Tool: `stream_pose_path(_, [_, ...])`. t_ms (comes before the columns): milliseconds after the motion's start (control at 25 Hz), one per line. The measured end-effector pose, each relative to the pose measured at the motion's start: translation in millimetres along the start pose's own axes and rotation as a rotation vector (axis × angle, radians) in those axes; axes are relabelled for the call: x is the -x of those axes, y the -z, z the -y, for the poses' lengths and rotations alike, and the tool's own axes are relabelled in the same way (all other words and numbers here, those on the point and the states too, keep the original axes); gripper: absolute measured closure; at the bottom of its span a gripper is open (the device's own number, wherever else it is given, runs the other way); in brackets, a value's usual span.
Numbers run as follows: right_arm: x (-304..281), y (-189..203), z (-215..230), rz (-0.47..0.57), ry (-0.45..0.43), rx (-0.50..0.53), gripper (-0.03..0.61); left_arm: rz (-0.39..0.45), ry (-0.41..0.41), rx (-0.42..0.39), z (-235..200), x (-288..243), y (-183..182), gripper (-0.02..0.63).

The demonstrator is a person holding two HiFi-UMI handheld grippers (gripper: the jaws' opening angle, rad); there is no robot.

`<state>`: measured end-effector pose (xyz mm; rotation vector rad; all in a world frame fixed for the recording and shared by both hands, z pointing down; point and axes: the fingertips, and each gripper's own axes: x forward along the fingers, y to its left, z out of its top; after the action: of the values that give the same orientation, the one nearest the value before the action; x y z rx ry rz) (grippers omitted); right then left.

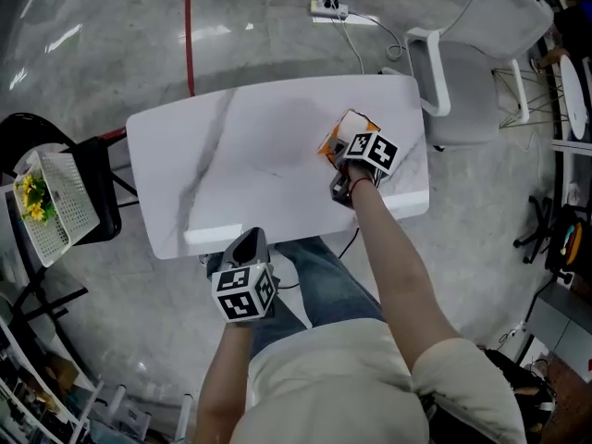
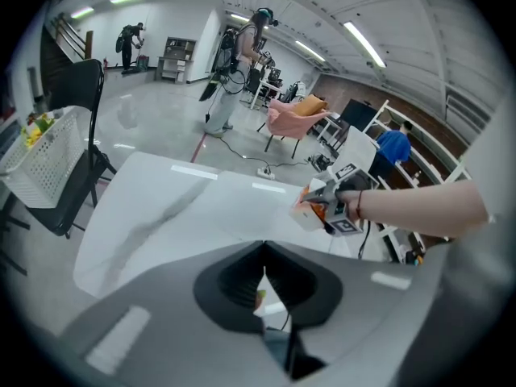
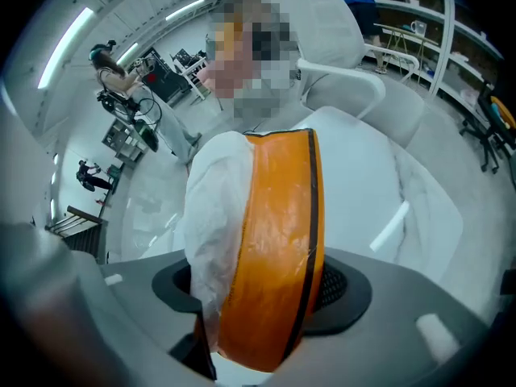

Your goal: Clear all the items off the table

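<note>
Head view: the right gripper (image 1: 354, 146) pinches an orange-and-white packet (image 1: 344, 128) over the far right part of the white table (image 1: 231, 146); right gripper view shows the packet (image 3: 270, 240) filling its jaws; the left gripper (image 1: 248, 243), pressed together and empty, hovers at the table's near edge.

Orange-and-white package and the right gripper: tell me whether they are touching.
Touching. The right gripper view shows the orange-and-white package clamped between the pads of the right gripper, which press on both its sides.
</note>
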<state>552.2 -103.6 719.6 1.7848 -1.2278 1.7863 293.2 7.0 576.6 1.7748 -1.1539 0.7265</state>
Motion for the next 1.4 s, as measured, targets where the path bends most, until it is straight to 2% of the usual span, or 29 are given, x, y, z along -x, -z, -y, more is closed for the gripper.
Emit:
stream_pose_path(360, [76, 12, -28, 0.013, -0.068, 0.159, 0.272, 0.061, -0.026, 0.035, -7, 42, -5, 0.604])
stream_pose_path(760, [139, 40, -80, 0.003, -0.202, 0.252, 0.272, 0.157, -0.059, 0.118, -35, 76, -29, 0.604])
stream_pose_path(1040, [162, 60, -119, -0.013, -0.262, 0.364, 0.272, 0.221, -0.092, 0.152, -58, 104, -45, 0.604])
stream_pose_path(1400, [174, 95, -188, -0.039, -0.355, 0.496, 0.272, 0.288, -0.142, 0.23, -97, 138, -40, 0.604])
